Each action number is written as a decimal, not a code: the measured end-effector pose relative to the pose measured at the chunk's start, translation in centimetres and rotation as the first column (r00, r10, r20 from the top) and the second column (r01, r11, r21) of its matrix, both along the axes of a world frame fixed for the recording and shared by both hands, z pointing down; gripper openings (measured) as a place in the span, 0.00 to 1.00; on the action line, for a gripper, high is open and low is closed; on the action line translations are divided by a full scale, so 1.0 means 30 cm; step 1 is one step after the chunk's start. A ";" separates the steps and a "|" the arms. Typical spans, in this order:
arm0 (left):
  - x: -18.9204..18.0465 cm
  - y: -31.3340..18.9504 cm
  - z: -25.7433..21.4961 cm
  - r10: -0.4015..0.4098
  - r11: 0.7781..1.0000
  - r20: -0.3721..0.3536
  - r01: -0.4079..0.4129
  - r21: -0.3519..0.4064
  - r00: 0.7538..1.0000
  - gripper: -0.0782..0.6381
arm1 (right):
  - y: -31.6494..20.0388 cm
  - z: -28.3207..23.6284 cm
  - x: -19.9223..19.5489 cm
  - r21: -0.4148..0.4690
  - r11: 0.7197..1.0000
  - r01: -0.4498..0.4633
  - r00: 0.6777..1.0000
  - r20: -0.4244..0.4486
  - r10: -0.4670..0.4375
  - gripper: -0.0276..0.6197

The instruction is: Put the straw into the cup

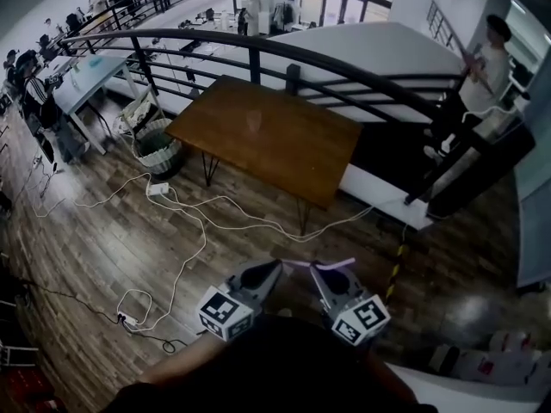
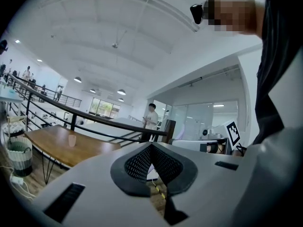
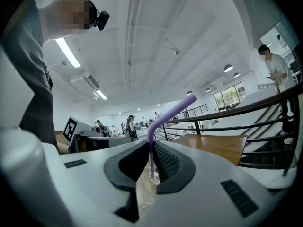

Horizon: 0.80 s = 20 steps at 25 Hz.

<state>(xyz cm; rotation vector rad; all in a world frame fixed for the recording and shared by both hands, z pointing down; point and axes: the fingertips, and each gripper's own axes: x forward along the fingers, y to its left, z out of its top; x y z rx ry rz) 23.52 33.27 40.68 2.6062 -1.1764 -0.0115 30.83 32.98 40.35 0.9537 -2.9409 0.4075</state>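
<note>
The right gripper (image 3: pixel 151 150) pinches a purple bendy straw (image 3: pixel 166 116); the left gripper (image 2: pixel 152 148) is closed and empty. The translucent cup (image 1: pixel 253 120) on the wooden table (image 1: pixel 301 149) is barely discernible.

head view looks steeply down from afar; both gripper views face the same distant table (image 1: pixel 293 155).

- left gripper (image 1: pixel 270 271) is held low, close to the body, well short of the table (image 1: pixel 267 136) and pointing toward it; its jaws meet at the tips with nothing between them.
- right gripper (image 1: pixel 320 274) is just beside the left one, equally far from the table and angled in toward it.
- its jaws are clamped on the lower part of a purple straw (image 3: pixel 163 119), and the bent top sticks out past the tips.
</note>
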 end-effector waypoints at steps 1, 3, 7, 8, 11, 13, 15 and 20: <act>0.001 -0.012 -0.006 0.000 1.000 -0.007 0.001 0.001 1.000 0.12 | -0.006 -0.001 0.003 -0.003 1.000 -0.003 1.000 -0.002 0.003 0.10; 0.003 -0.028 -0.009 0.007 1.000 -0.013 -0.007 0.001 1.000 0.12 | -0.020 -0.003 0.005 -0.004 1.000 -0.011 1.000 -0.003 0.011 0.10; 0.013 -0.042 -0.003 0.026 1.000 -0.004 -0.026 0.008 1.000 0.12 | -0.052 -0.002 0.004 0.006 1.000 -0.022 1.000 -0.007 0.022 0.10; 0.008 -0.053 -0.004 0.026 1.000 -0.004 -0.026 0.008 1.000 0.12 | -0.063 -0.001 -0.001 0.006 1.000 -0.023 1.000 -0.007 0.023 0.10; -0.024 -0.087 -0.006 0.024 1.000 -0.010 -0.024 0.009 1.000 0.12 | -0.095 0.001 -0.022 0.000 1.000 -0.031 0.999 -0.008 0.031 0.10; -0.044 -0.105 0.000 0.027 1.000 -0.014 -0.027 0.007 1.000 0.12 | -0.115 0.002 -0.036 -0.003 0.999 -0.042 0.999 -0.009 0.042 0.10; -0.061 -0.124 0.009 0.034 0.999 -0.017 -0.034 0.004 0.999 0.12 | -0.140 0.005 -0.056 -0.004 0.999 -0.049 0.999 -0.011 0.049 0.10; -0.154 -0.213 0.026 0.029 1.000 -0.020 -0.029 -0.003 0.999 0.12 | -0.231 0.033 -0.150 -0.030 0.999 -0.043 0.999 -0.028 0.042 0.10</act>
